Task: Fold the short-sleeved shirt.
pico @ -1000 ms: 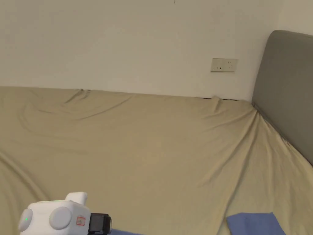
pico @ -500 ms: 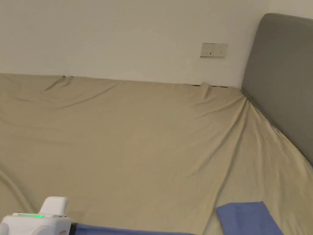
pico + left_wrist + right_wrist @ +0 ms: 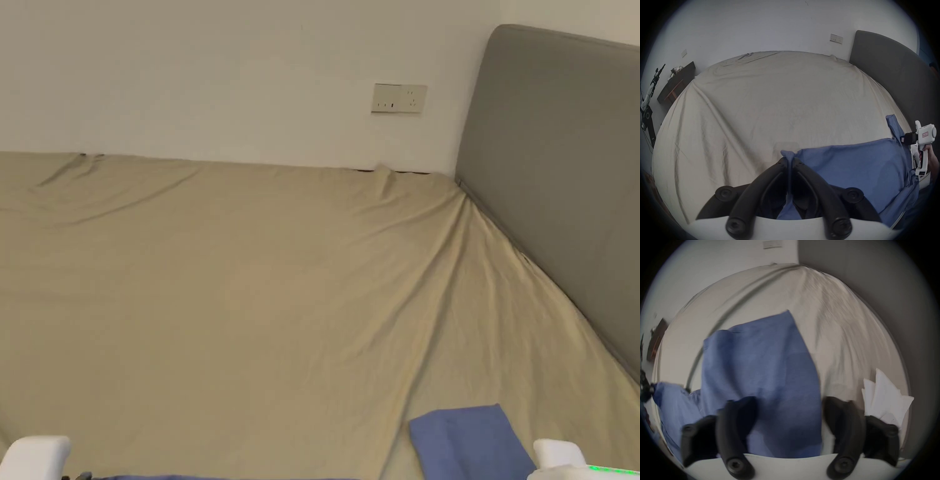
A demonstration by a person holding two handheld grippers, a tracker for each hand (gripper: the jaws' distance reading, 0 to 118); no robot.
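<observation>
A blue short-sleeved shirt (image 3: 851,164) lies on the near part of the bed. One sleeve (image 3: 465,440) spreads flat at the bottom of the head view. In the left gripper view my left gripper (image 3: 789,160) is shut on a bunched edge of the shirt, and cloth runs down between its jaws. My right gripper (image 3: 790,402) is open, its black jaws wide apart above the blue sleeve (image 3: 763,369), nothing between them. The right gripper's white body (image 3: 923,135) also shows at the shirt's far side, held by a hand. White gripper bodies (image 3: 565,459) peek up at the bottom of the head view.
A beige sheet (image 3: 250,300) covers the bed. A grey headboard (image 3: 556,181) rises on the right, and a wall with a socket plate (image 3: 399,98) runs behind. White folded paper or cloth (image 3: 883,395) lies to the right of the sleeve. A dark wooden table (image 3: 675,82) stands beyond the bed's left end.
The head camera has turned right and down, so the whole scene shifts left. The left gripper's body has dropped to the bottom left corner, and the right gripper's body has come in at the bottom right.
</observation>
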